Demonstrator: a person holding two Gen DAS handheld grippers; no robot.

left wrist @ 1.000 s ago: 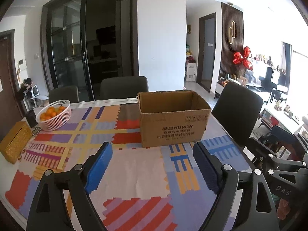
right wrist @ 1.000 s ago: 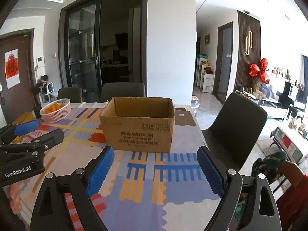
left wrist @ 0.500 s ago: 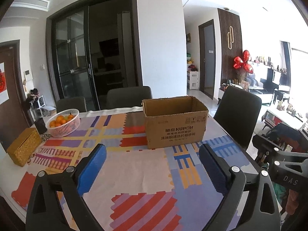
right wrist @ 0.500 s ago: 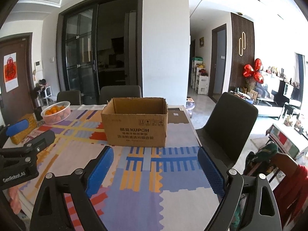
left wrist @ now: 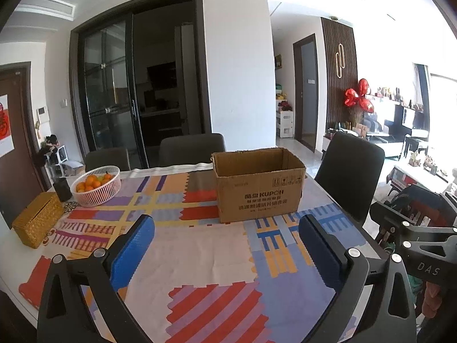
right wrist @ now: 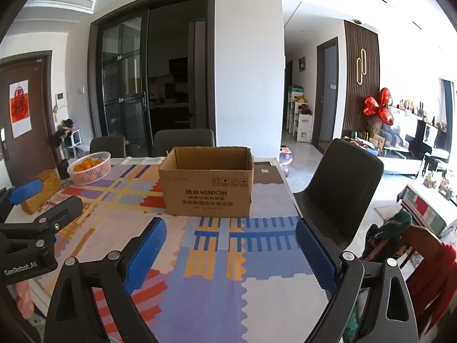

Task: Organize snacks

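Observation:
An open brown cardboard box (left wrist: pixel 258 184) printed KUPOH stands upright on the table with the patterned cloth (left wrist: pixel 200 245); it also shows in the right wrist view (right wrist: pixel 207 183). Its inside is hidden from both views. No loose snacks show on the table. My left gripper (left wrist: pixel 225 243) is open and empty, held above the near part of the table, well short of the box. My right gripper (right wrist: pixel 230 247) is open and empty, also short of the box, to the right of the left one.
A white basket of oranges (left wrist: pixel 95 185) and a woven gold tissue box (left wrist: pixel 37 220) sit at the table's far left. A dark cup (left wrist: pixel 62 189) stands between them. Dark chairs (left wrist: pixel 350 171) stand at the right side and the far side (left wrist: pixel 192 148).
Both grippers have pulled back and risen, so the box looks smaller and farther. Both stay open and empty.

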